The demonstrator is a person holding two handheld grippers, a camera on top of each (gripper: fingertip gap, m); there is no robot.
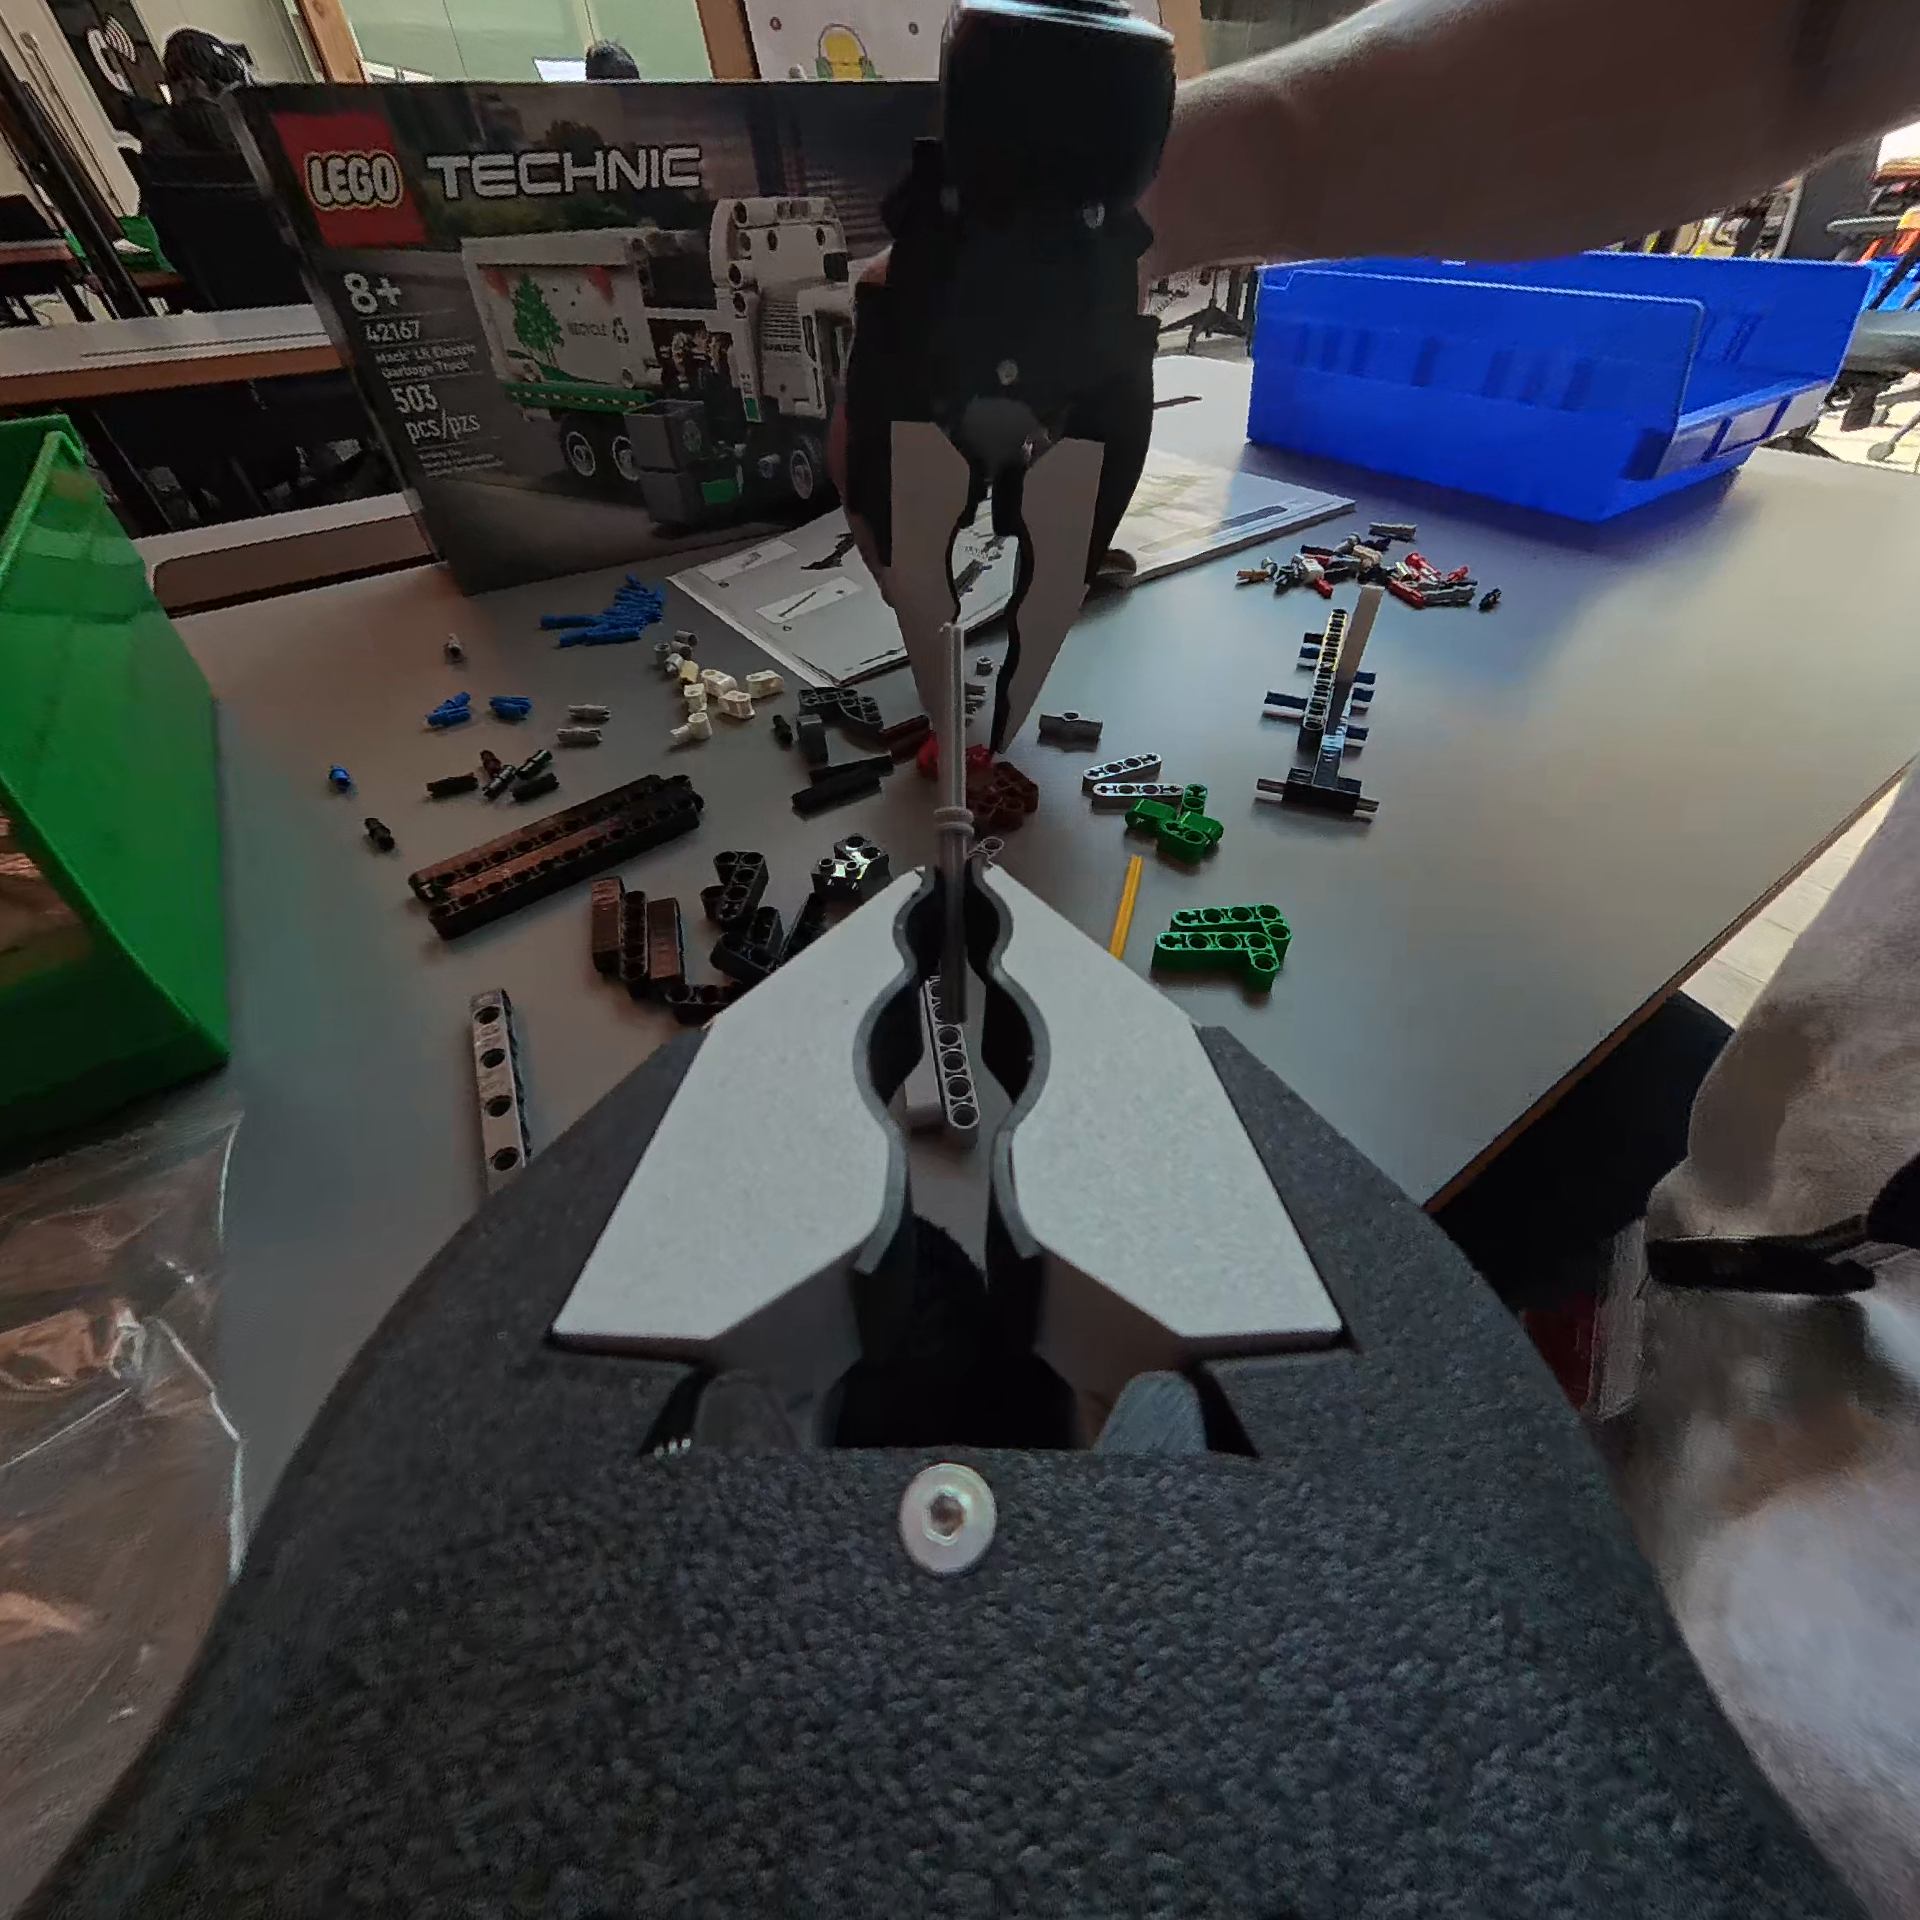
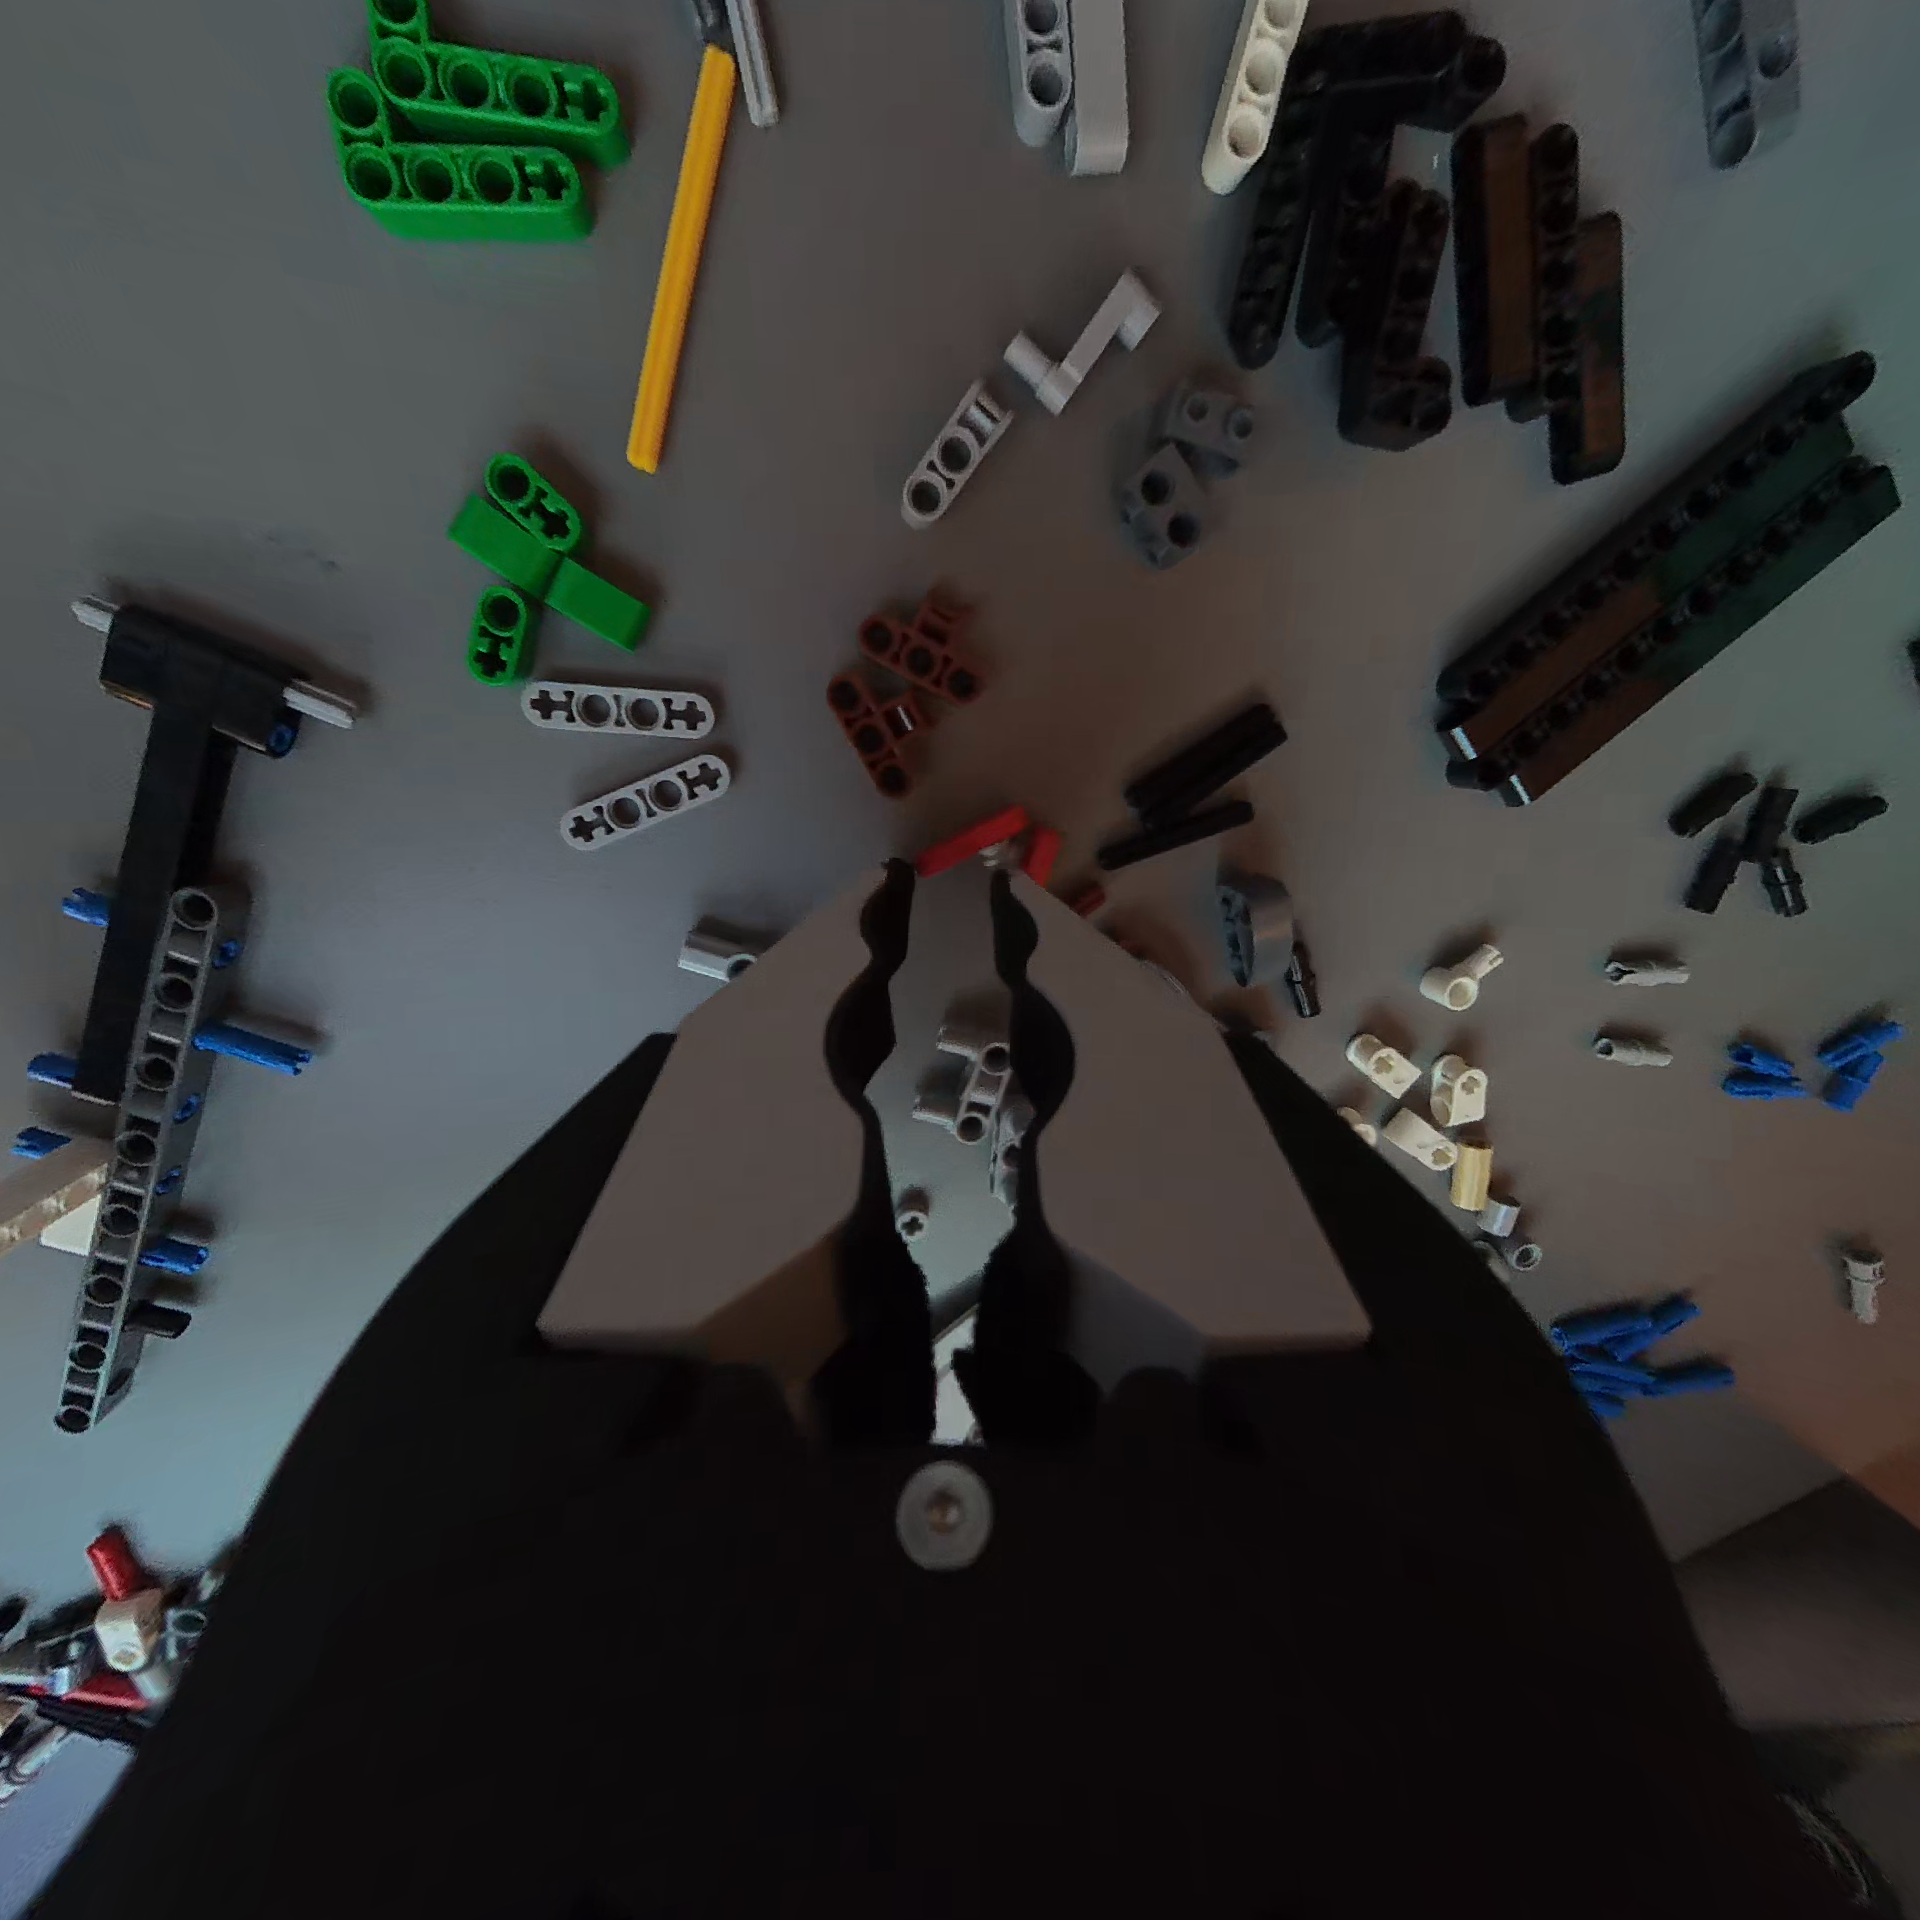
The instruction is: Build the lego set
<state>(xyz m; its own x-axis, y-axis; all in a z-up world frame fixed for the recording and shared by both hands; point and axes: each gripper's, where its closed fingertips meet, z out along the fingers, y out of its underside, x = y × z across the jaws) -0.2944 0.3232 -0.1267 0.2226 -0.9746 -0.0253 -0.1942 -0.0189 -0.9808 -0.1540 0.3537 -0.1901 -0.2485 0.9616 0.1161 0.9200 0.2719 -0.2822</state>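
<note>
left gripper [image 1: 951, 883] clamps grey axle [image 1: 954, 748] | right gripper [image 2: 951, 878] parted — over red piece [image 2: 982, 836]

Beyond the jaws a grey table [image 1: 1558, 831] stretches away; behind it stand other desks [image 1: 156, 353], wooden window frames [image 1: 332, 42] and daylight.

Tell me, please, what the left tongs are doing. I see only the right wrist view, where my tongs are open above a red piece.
Observer: The left tongs are shut on a thin axle. It points forward, toward your right tongs.
Operator: Is anything on this axle?
Observer: Yes, a small pale ring sits on it, just beyond the tips of the left tongs.
</note>
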